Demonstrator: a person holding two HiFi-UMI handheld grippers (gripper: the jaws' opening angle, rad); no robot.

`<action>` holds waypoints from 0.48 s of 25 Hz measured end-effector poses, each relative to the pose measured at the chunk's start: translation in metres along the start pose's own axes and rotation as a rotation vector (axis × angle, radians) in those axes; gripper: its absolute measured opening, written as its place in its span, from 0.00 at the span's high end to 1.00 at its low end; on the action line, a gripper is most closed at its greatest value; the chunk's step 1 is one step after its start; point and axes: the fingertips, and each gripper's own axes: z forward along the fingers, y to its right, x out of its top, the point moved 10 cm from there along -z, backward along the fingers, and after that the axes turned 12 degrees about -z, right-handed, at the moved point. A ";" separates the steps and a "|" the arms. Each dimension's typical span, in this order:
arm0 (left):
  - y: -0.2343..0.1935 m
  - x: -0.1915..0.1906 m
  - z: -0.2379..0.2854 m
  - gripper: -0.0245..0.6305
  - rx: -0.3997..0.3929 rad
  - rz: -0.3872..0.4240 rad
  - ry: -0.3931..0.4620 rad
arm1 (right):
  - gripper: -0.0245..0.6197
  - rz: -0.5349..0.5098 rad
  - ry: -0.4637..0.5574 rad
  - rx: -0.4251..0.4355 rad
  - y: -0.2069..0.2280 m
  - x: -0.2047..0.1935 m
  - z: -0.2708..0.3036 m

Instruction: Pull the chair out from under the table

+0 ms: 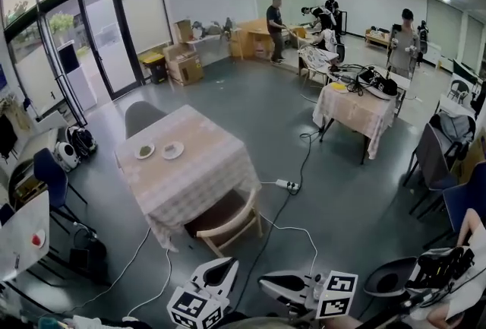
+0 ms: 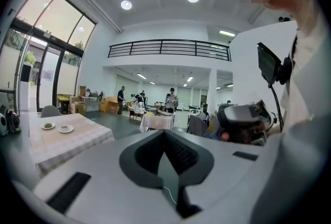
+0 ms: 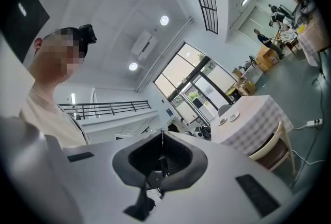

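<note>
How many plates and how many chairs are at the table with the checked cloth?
Small round white plates on the square table with the checked cloth: 2
Chairs at it: 2, a light wooden chair tucked under the near side and a grey padded chair at the far side
Total: 4

Open floor (image 1: 342, 198) lay before the wooden chair (image 1: 228, 223), which sat tucked under the desk (image 1: 190, 168); cables (image 1: 291, 226) and a power strip (image 1: 287, 185) crossed the floor at right, and a black bag (image 1: 87, 248) stood at left
</note>
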 end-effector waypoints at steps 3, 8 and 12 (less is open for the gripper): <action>0.003 0.001 -0.003 0.95 0.028 0.023 -0.011 | 0.94 0.004 0.012 0.034 0.002 0.000 0.003; 0.001 0.004 0.000 0.95 0.053 0.042 -0.006 | 0.94 0.027 0.033 0.050 0.003 0.001 -0.003; 0.008 0.009 0.017 0.95 0.022 0.066 -0.005 | 0.94 0.015 0.054 0.021 0.006 0.005 -0.014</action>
